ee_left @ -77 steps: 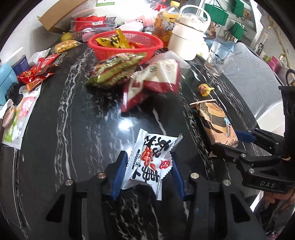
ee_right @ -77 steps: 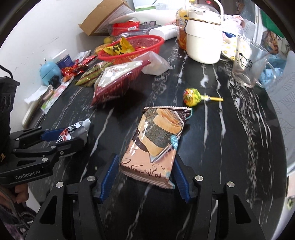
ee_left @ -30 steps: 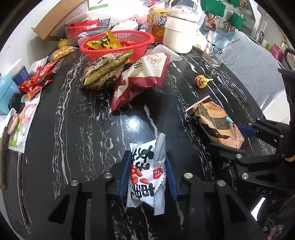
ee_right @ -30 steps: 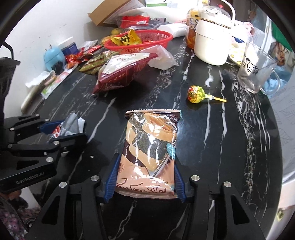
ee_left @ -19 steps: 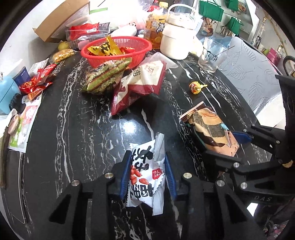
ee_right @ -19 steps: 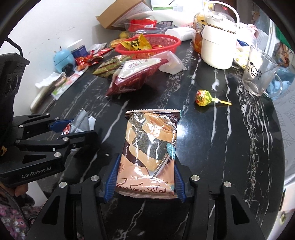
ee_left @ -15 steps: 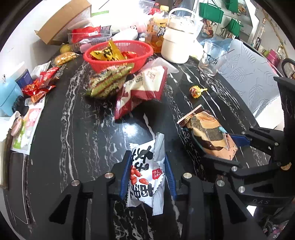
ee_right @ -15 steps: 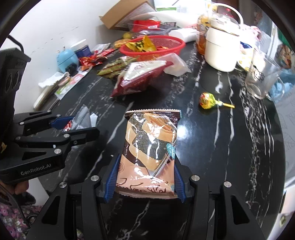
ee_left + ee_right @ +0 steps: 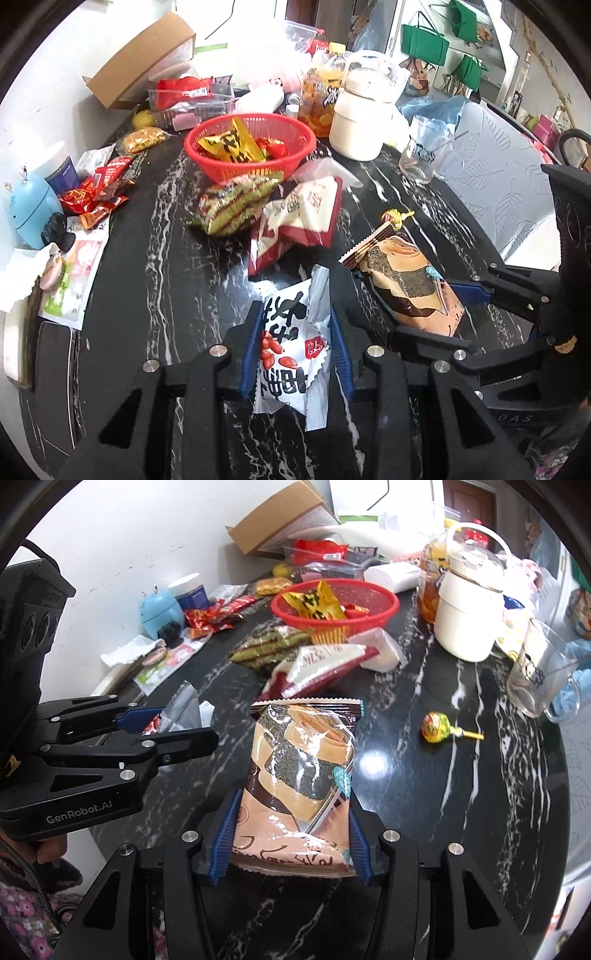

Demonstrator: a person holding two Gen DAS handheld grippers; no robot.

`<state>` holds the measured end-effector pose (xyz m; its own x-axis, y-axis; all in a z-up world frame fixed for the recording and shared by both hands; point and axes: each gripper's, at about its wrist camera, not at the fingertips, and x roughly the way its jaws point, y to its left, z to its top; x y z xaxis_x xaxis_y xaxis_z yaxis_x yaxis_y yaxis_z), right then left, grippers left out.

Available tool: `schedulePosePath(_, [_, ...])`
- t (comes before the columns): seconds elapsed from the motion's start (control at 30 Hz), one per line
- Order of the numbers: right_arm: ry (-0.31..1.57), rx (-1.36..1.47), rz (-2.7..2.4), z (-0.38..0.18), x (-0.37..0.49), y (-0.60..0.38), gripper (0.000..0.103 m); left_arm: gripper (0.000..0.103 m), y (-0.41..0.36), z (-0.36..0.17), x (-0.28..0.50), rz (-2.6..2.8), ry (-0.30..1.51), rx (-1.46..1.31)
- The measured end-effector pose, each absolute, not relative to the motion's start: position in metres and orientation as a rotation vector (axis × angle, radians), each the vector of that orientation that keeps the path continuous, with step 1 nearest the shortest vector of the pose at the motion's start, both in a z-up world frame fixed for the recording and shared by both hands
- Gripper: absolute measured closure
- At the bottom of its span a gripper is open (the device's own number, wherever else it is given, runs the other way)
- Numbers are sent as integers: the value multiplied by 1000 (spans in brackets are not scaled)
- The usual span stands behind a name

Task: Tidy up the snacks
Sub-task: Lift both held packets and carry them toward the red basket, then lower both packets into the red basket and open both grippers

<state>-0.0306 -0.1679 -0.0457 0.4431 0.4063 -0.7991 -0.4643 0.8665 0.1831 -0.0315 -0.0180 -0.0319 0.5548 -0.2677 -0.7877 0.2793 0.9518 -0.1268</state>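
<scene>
While the left gripper pinches a white crinkled peanut packet and the right gripper clamps a tan-and-brown seaweed-roll snack bag, both above the black marble table, the 2 tools sit close; collision, or slippery film, could drop either before the red mesh plastic basket.

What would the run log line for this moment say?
left gripper: shut on white peanut packet | right gripper: shut on seaweed roll pack | red basket: holds snacks | lollipop: on table
</scene>
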Motion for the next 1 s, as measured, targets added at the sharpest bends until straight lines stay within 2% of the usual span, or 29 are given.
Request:
schedulePosePath(0.57, [860, -58, 548, -7, 9, -172, 51, 69, -3, 7, 3, -300, 809, -14])
schedulePosePath(1.0, [793, -63, 536, 17, 66, -173, 51, 69, 2, 38, 57, -308, 704, -32])
